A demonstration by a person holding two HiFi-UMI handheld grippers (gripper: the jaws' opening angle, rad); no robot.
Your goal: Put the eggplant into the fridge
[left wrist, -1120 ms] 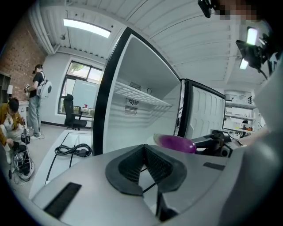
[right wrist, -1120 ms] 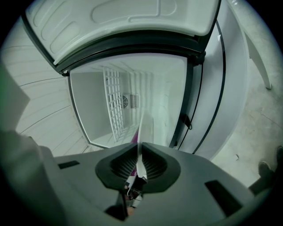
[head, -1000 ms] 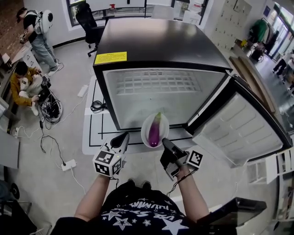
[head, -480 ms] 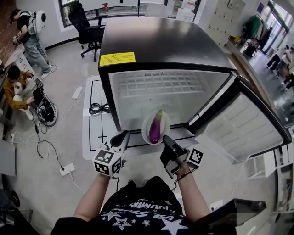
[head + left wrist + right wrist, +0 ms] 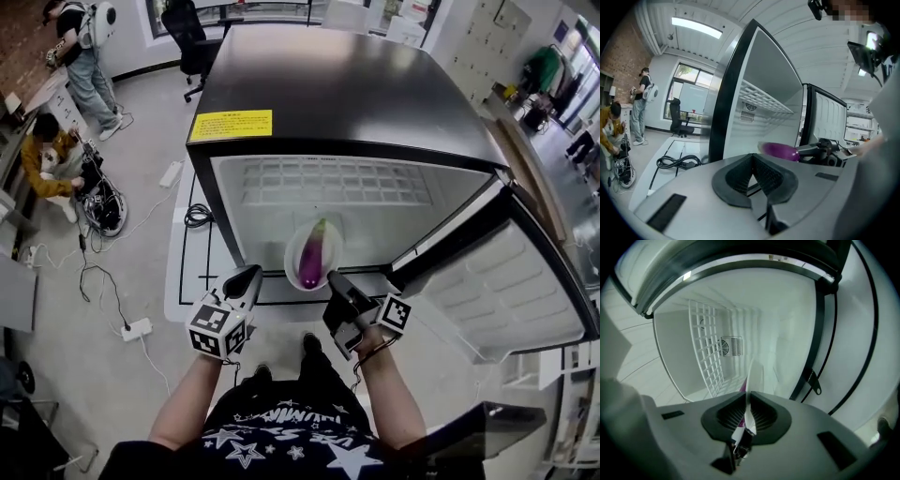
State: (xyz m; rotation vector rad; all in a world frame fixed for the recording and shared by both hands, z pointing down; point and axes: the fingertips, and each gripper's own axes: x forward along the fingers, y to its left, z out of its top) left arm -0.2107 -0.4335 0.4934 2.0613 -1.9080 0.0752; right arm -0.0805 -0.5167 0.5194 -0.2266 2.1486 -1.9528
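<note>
A purple eggplant (image 5: 312, 253) lies on a white plate (image 5: 292, 265) held at the mouth of the open fridge (image 5: 328, 94), just over its lower sill. My right gripper (image 5: 334, 279) is shut on the plate's near rim; in the right gripper view the plate (image 5: 751, 376) stands edge-on between the pads of the right gripper (image 5: 746, 406), with a sliver of eggplant (image 5: 742, 386) behind it. My left gripper (image 5: 251, 275) hangs to the plate's left, shut and holding nothing. In the left gripper view, the eggplant (image 5: 780, 151) shows beyond the left gripper (image 5: 753, 165).
The fridge door (image 5: 506, 272) swings open to the right. A wire shelf (image 5: 710, 352) lines the fridge's inside. A coiled cable (image 5: 199, 217) and a power strip (image 5: 138, 329) lie on the floor at left. Two people (image 5: 52, 155) and an office chair (image 5: 187, 33) are far left.
The plate with the eggplant has moved forward from in front of the fridge to its opening. Both grippers have come closer to the fridge, and both stay shut.
</note>
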